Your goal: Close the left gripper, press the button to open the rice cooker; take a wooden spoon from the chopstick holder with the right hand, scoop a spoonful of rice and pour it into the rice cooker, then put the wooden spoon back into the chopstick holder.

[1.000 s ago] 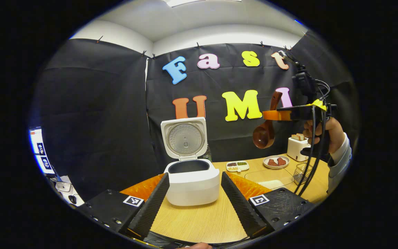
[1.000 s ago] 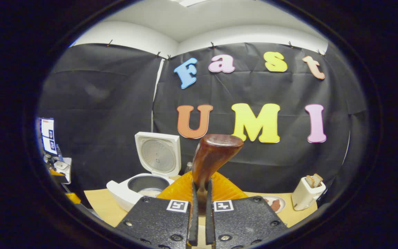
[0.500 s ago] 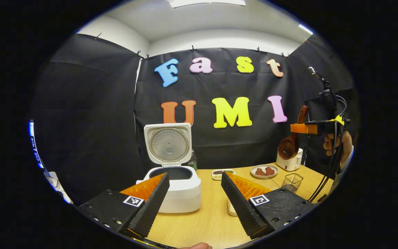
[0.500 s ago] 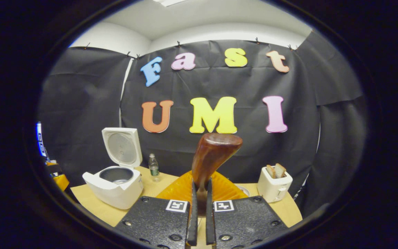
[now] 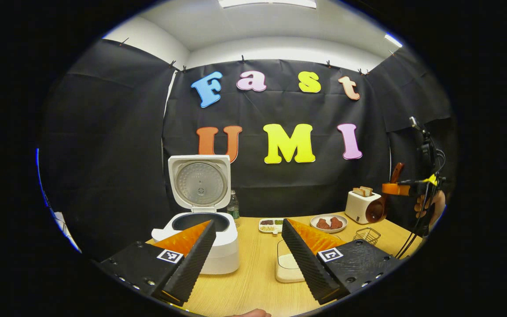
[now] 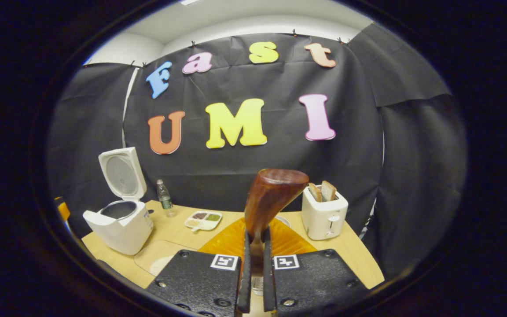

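Right tongs (image 6: pixel 253 281) clamping wooden spoon (image 6: pixel 271 198), left tongs (image 5: pixel 247 246) spread

Lighting even, fairly bright; source = ceiling panel (image 5: pixel 266 3) at top centre of left gripper view, slight glare there. Table (image 5: pixel 253 281) well lit, shadows soft. Strong fisheye bend toward edges in both views. Centre sharp; spoon (image 6: pixel 271 200) close up in right gripper view slightly soft.
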Tool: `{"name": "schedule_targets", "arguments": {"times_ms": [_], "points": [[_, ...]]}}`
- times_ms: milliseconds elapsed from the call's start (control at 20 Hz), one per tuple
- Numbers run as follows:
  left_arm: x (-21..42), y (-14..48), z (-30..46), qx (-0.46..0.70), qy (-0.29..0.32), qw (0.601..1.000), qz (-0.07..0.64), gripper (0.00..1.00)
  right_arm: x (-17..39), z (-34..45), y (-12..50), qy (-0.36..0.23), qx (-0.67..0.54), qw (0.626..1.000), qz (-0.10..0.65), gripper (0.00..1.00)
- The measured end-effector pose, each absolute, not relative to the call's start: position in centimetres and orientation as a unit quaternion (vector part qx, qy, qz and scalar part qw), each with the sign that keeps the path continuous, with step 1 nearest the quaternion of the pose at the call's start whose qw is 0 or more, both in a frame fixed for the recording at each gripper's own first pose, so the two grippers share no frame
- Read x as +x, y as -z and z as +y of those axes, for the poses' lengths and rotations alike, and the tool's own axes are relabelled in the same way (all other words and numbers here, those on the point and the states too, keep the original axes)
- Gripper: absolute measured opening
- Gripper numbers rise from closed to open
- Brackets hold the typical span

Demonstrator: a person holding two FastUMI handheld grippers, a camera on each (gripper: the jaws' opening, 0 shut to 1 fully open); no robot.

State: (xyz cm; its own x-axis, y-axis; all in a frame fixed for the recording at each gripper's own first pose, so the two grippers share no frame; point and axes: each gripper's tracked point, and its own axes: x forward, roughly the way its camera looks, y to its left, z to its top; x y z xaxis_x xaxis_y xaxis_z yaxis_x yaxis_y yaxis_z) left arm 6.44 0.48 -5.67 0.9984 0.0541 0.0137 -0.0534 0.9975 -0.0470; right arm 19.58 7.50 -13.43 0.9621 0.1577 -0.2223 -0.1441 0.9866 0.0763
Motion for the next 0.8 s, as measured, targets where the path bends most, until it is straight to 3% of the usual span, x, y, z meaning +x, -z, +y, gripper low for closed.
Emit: {"name": "schedule_targets", "arguments": {"times_ms": [650, 700, 800], "points": [[9.0, 6.5, -1.6, -0.035, -0.013, 0.999, 0.010, 0.96, 21.8, 6.6, 20.8, -0.093, 0.086, 0.979, 0.158, 0.22], [9.1, 6.6, -1.5, -0.034, -0.015, 0.999, 0.012, 0.96, 22.1, 5.8, 20.4, -0.082, 0.082, 0.981, 0.152, 0.25], [9.3, 6.9, -0.9, -0.031, -0.023, 0.999, 0.017, 0.96, 22.2, 4.3, 19.6, -0.052, 0.073, 0.988, 0.124, 0.60]]}}
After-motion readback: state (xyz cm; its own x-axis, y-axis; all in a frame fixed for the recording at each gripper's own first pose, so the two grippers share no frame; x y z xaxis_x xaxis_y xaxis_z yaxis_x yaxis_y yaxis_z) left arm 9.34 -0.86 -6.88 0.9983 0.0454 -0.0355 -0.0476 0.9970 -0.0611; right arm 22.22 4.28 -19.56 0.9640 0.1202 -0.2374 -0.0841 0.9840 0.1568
